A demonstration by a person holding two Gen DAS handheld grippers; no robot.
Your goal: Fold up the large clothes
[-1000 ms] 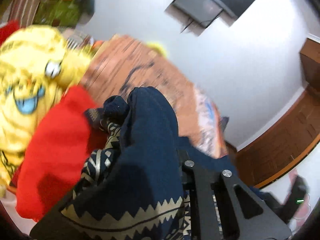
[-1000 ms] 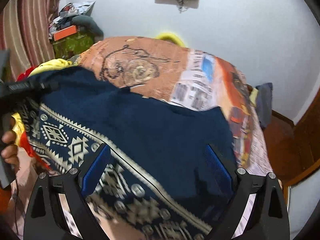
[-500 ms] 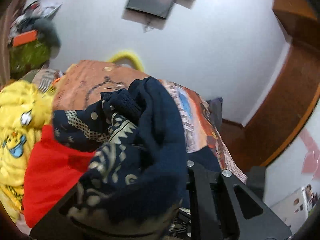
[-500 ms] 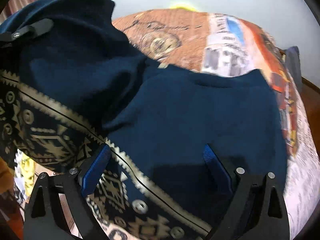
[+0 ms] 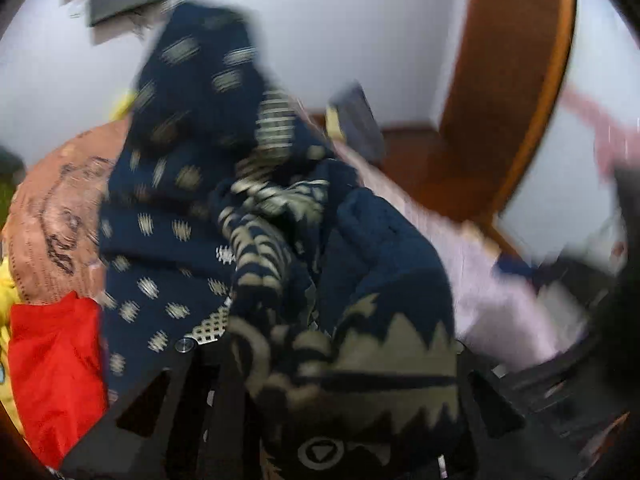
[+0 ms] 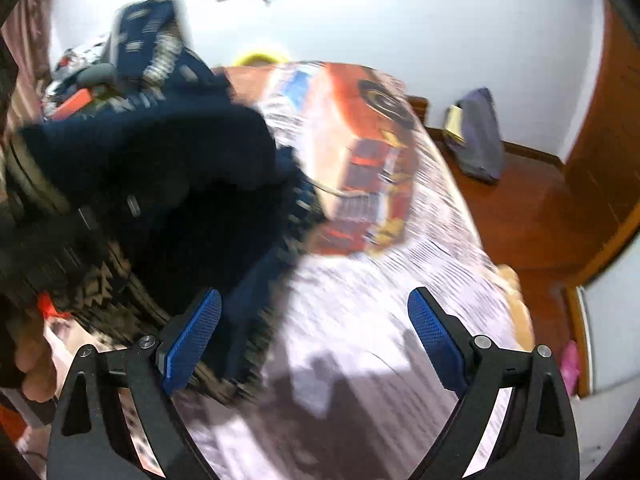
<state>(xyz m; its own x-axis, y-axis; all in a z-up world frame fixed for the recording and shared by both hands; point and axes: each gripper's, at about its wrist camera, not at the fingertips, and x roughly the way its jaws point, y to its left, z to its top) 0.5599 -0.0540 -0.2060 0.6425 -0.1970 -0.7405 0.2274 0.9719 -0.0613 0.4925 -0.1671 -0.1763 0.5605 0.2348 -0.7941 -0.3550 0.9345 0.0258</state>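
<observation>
Left hand-held gripper (image 5: 320,364): clamped on navy patterned garment (image 5: 192,208), which is bunched and lifted above the bed (image 6: 360,320). Right hand-held gripper (image 6: 316,336): jaws spread, empty, over the bed beside the garment's hanging edge. Red cloth (image 5: 52,376): left of garment. Bag (image 6: 480,136): on floor beyond bed.

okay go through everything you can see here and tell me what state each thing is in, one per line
Navy patterned garment: bunched and lifted off the bed, blurred with motion.
Left claw: shut on the navy patterned garment.
Right claw: open, nothing between its blue pads.
Bed cover: spread flat, mostly bare.
Red cloth: crumpled beside the garment.
Grey bag: slumped against the wall.
</observation>
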